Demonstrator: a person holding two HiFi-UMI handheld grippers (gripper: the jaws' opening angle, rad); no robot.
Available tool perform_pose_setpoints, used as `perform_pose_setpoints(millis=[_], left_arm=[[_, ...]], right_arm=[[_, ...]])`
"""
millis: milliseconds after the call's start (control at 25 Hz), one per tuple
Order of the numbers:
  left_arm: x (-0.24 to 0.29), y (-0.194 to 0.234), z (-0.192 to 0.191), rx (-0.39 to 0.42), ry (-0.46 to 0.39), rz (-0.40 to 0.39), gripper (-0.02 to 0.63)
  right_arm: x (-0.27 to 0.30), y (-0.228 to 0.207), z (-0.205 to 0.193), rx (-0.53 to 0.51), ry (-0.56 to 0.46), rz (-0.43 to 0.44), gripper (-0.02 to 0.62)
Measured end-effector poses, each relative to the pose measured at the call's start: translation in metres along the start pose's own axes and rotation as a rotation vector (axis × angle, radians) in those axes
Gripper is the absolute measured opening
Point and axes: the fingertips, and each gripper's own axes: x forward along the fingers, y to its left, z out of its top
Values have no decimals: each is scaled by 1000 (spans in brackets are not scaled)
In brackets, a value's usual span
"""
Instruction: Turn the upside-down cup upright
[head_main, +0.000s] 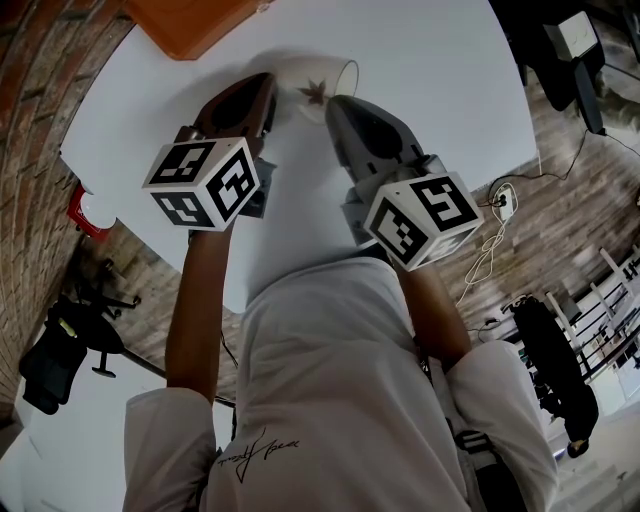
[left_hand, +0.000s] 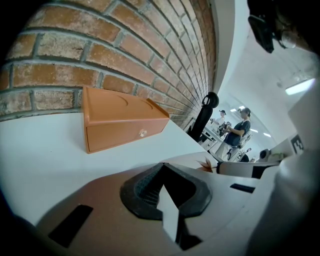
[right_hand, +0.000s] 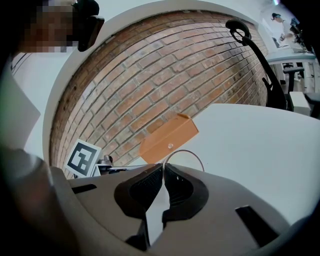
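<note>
A white surface runs along a brick wall, with an orange box at its far left edge. Near the far edge, just beside the box, the cup lies tilted, mouth to the right. The right hand-held gripper is clenched on its rim. The left hand-held gripper is closed and empty beside the cup's base.
</note>
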Motion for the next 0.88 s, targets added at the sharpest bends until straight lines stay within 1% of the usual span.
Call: perform_pose_setpoints(millis=[680, 880], left_arm=[[-2, 9, -1, -24, -6, 7, 8], [1, 12, -10, -13, 32, 25, 8]], right_arm=[[7, 14, 4, -40, 7, 33, 21], [11, 16, 9, -52, 5, 46, 22]])
